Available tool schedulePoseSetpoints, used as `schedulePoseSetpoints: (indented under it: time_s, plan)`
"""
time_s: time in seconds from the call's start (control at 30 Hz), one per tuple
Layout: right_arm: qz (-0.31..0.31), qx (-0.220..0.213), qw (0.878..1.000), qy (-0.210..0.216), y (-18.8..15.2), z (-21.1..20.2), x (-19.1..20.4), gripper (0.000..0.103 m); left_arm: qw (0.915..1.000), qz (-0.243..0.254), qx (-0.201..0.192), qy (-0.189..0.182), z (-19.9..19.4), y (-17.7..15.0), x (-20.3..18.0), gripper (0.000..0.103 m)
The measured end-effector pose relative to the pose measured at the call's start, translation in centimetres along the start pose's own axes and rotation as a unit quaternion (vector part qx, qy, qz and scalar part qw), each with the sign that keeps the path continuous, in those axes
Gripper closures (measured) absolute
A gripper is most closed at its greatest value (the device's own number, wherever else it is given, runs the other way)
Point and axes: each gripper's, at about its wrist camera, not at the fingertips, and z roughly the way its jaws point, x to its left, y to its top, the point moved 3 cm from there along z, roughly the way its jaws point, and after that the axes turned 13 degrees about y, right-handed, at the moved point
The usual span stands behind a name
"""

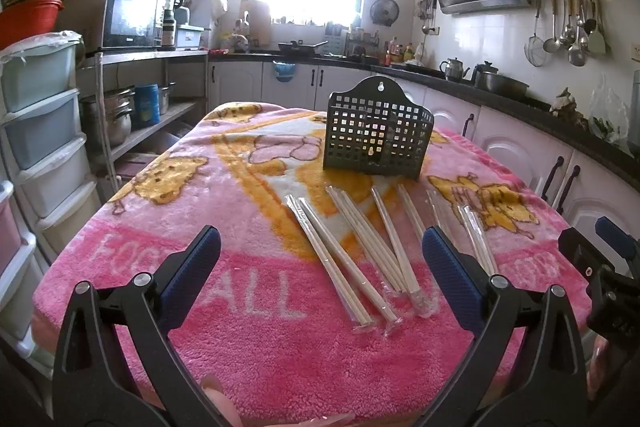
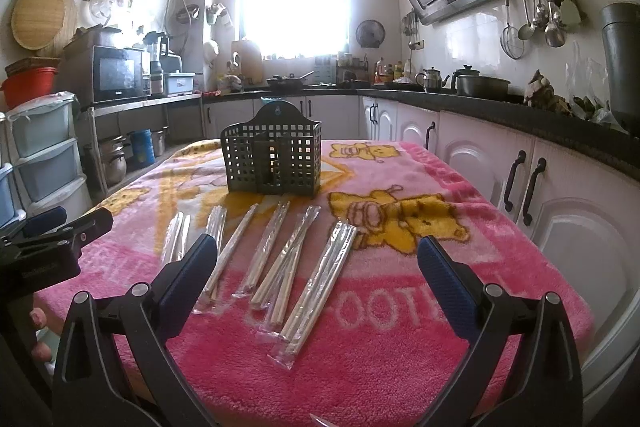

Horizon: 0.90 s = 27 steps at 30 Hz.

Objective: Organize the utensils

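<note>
Several pairs of chopsticks in clear plastic sleeves lie side by side on a pink blanket that covers the table. Behind them stands a dark perforated utensil holder, upright. The same chopsticks and holder show in the right wrist view. My left gripper hovers open over the near ends of the chopsticks, nothing between its blue pads. My right gripper is open too, above the right-hand pairs. The right gripper shows at the right edge of the left wrist view, the left gripper at the left edge of the right.
Stacked plastic drawers and a metal shelf with pots stand left of the table. White cabinets under a dark counter run along the right, close to the table's edge. A person's fingers show at the left.
</note>
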Motion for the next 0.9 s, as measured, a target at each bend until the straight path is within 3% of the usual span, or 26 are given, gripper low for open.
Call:
schedulePoseSetpoints:
  time_s: [0.9]
  plan:
    - [0.001, 0.000, 1.000, 0.000, -0.15, 0.12, -0.01, 0.006, 1.0000, 0.001, 0.000, 0.002, 0.30, -0.20, 0.01, 0.010]
